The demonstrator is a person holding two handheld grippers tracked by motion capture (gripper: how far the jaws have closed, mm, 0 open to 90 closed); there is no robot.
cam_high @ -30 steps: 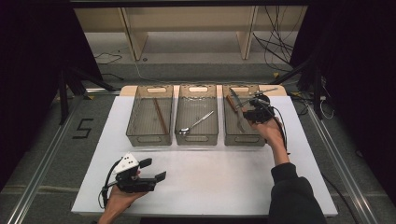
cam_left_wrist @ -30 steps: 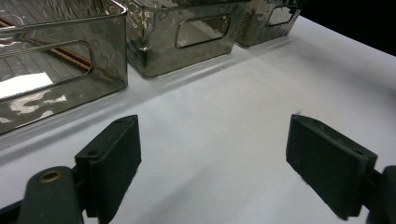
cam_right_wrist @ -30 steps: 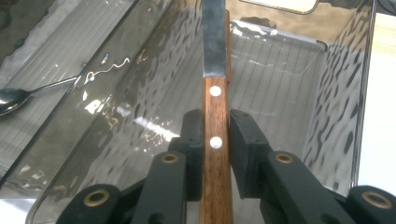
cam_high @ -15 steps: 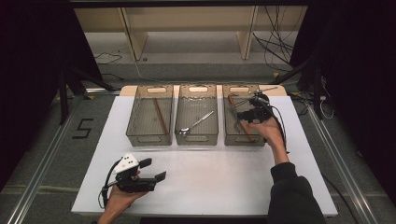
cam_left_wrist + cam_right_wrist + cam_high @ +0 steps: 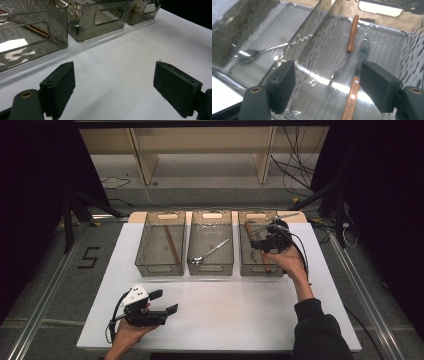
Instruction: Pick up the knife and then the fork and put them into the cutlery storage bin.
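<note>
Right gripper view: right gripper point(image 5: 327, 85) hangs over the right bin point(image 5: 412, 47), jaws spread wide and just been opening, nothing between the pads; below the gap lie a fork point(image 5: 348, 52) with a wooden handle and a knife point(image 5: 357, 82) with a wooden handle, both flat on the floor of the right bin
Fork: its handle points to the far end of the right bin, its metal head toward the gripper; it lies just beside the knife, whether they touch I cannot tell
Knife: blade toward the far end of the right bin, handle toward the near end
High view: right gripper point(image 5: 257, 242) is above the right bin point(image 5: 260, 270), held by the right hand point(image 5: 287, 262); the middle bin point(image 5: 211, 269) stands just left of the right bin and holds a metal spoon point(image 5: 210, 252); the left bin point(image 5: 160, 269) stands farther left and holds a brown stick point(image 5: 171, 243)
Left gripper: left gripper point(image 5: 167, 302) rests low over the white table point(image 5: 240, 315), well apart from the right bin, near the front edge; jaws spread, nothing between them
Left gripper view: left gripper point(image 5: 113, 82) looks over the bare table point(image 5: 120, 65) toward the bins
</note>
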